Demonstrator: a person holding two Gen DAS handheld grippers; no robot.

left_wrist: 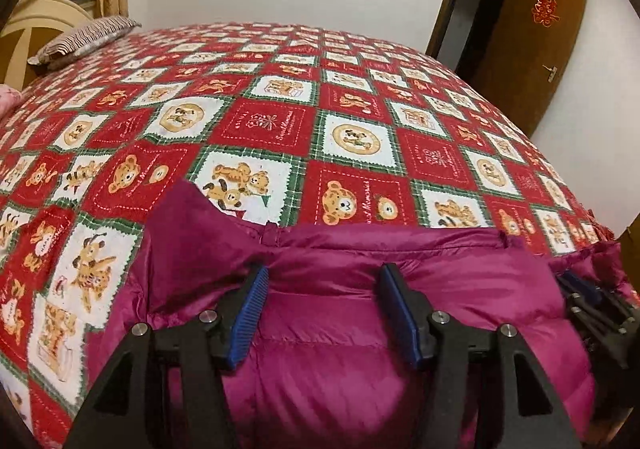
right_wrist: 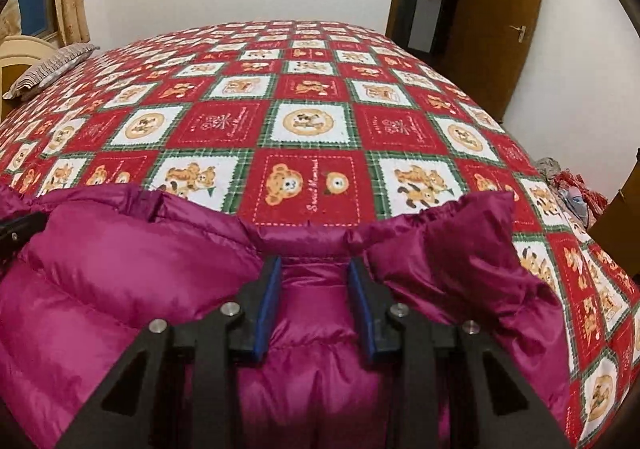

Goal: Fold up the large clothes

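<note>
A puffy magenta down jacket (left_wrist: 340,361) (right_wrist: 120,269) lies on the near edge of a bed with a red, white and green bear-print cover (left_wrist: 280,121) (right_wrist: 312,121). My left gripper (left_wrist: 323,273) stands open over the jacket's upper hem, its blue pads wide apart with the fabric lying loose between them. My right gripper (right_wrist: 315,265) is shut on a bunched fold of the jacket near its far edge, and creases run out from the pads. A crumpled sleeve (right_wrist: 460,249) rests to its right. Each gripper shows at the edge of the other's view.
A striped pillow (left_wrist: 86,41) (right_wrist: 52,65) lies at the bed's far left by a cream headboard (left_wrist: 36,29). A brown door (left_wrist: 536,49) (right_wrist: 500,21) stands open at the far right. A heap of clothes (right_wrist: 568,189) sits beside the bed's right edge.
</note>
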